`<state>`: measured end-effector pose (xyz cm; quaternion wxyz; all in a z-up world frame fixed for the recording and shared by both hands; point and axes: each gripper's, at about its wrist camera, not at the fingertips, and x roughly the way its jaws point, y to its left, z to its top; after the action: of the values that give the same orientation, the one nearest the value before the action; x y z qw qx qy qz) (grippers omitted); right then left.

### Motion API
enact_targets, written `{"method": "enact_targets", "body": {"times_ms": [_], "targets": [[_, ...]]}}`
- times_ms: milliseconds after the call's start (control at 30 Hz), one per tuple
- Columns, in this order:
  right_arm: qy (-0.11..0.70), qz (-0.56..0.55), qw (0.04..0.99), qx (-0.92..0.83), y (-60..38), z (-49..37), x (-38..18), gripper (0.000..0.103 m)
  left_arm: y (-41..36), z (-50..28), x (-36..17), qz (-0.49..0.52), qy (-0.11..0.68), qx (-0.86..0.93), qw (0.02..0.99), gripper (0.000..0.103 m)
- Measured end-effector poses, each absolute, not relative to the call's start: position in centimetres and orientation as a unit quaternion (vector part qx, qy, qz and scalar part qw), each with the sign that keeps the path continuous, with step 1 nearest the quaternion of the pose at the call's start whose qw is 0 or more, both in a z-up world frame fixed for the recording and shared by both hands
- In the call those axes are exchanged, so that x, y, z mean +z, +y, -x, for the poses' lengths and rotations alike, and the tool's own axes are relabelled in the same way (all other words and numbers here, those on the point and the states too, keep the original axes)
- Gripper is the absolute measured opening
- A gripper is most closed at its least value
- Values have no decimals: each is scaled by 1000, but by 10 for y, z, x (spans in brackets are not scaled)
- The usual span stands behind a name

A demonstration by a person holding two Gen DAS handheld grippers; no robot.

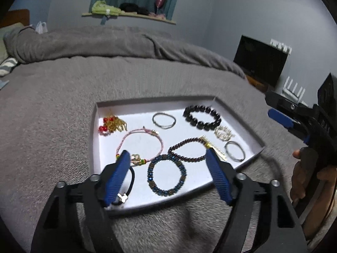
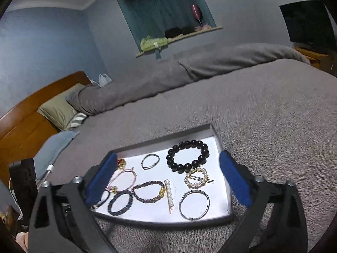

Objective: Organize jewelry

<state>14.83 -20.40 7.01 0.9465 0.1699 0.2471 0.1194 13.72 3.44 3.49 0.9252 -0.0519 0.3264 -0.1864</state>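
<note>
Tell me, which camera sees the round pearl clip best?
The right wrist view: the round pearl clip lies sharp and whole in the white tray. The left wrist view shows it only small and blurry beside the black bead bracelet.

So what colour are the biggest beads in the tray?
Black, glossy: the chunky bead bracelet, clearest in the right wrist view.

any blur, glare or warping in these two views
Left wrist view: mild motion blur on the tray rim and blanket; fisheye bends the tray's edges. Right wrist view: sharper, the white tray floor looks bright around the pearl hair clip; corners vignetted black.
</note>
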Motion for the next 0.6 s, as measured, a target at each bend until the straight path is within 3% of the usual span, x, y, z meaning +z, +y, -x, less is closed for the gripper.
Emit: {"method": "enact_targets", "body": {"times_ms": [167,600], "targets": [[251,-148,950,113,-205,-124,75,98,41,-108,48,54,308,-165,935,93],[350,-39,936,26,-175,-100,66,98,43,-73,61,14,341,-53,939,98]]}}
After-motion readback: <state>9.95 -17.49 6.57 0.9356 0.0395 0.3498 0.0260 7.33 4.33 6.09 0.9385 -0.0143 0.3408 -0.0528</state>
